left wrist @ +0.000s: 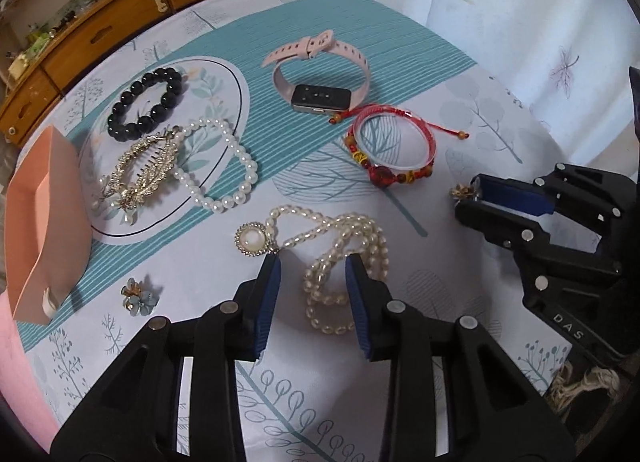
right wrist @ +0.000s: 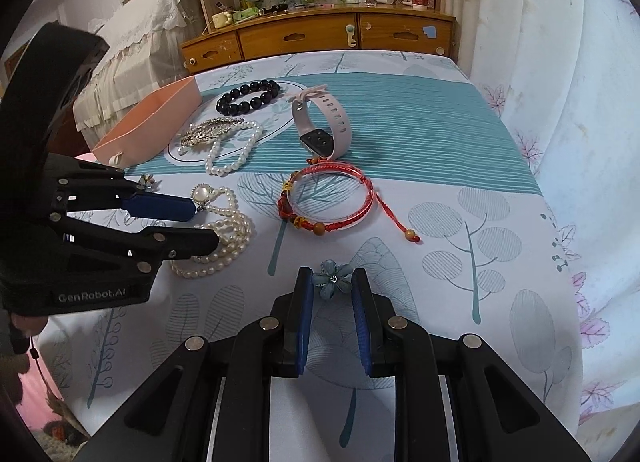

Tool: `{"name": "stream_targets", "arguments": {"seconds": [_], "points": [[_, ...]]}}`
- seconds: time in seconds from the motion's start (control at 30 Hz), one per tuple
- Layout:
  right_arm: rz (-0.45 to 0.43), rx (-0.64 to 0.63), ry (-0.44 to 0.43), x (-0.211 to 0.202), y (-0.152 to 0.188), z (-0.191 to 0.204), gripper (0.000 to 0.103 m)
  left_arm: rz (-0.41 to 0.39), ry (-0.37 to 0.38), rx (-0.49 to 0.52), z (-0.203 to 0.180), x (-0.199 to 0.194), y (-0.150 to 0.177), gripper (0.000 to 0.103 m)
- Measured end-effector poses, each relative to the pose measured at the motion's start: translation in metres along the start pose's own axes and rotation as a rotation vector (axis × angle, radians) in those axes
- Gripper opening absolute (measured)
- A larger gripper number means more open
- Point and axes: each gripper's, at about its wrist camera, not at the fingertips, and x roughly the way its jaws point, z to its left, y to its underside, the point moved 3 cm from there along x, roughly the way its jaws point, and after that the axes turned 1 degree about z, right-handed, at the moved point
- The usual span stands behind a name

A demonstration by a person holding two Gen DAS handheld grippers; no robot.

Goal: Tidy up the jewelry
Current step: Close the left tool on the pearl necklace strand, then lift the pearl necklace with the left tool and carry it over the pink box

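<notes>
- Reading left to right: my left gripper [right wrist: 208, 228], marked "GenRobot.AI", straddles the pearl necklace [left wrist: 344, 258] with narrow jaws not yet pinching it.
- My right gripper [right wrist: 332, 282], marked "DAS", pinches a blue flower clip [right wrist: 333, 278] above the leaf-print cloth [right wrist: 460, 262].

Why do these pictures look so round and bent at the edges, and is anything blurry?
Left wrist view: fisheye lens bows the wooden drawers, with dark corners; pearl necklace stays sharp. Right wrist view: the same bending curves the curtain; blue flower clip is crisp, with soft shadows under the jaws.
</notes>
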Motion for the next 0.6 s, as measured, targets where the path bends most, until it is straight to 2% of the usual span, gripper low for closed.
{"name": "stream_targets", "arguments": {"seconds": [0.3, 0.37, 0.5, 0.6], "points": [[-0.012, 0.015, -0.013, -0.004, 0.003, -0.003, 0.019, 0.026, 0.037, 0.059, -0.004, 0.002, -0.008, 0.028], [-0.013, 0.019, -0.017, -0.004, 0.003, -0.003, 0.019, 0.025, 0.049, 0.077, -0.008, 0.002, -0.01, 0.023], [-0.014, 0.025, -0.02, -0.004, 0.004, -0.004, 0.019, 0.024, 0.064, 0.085, -0.011, 0.003, -0.013, 0.006], [-0.014, 0.032, -0.024, -0.004, 0.004, -0.005, 0.019, 0.025, 0.071, 0.059, -0.01, 0.004, -0.014, 0.003]]}}
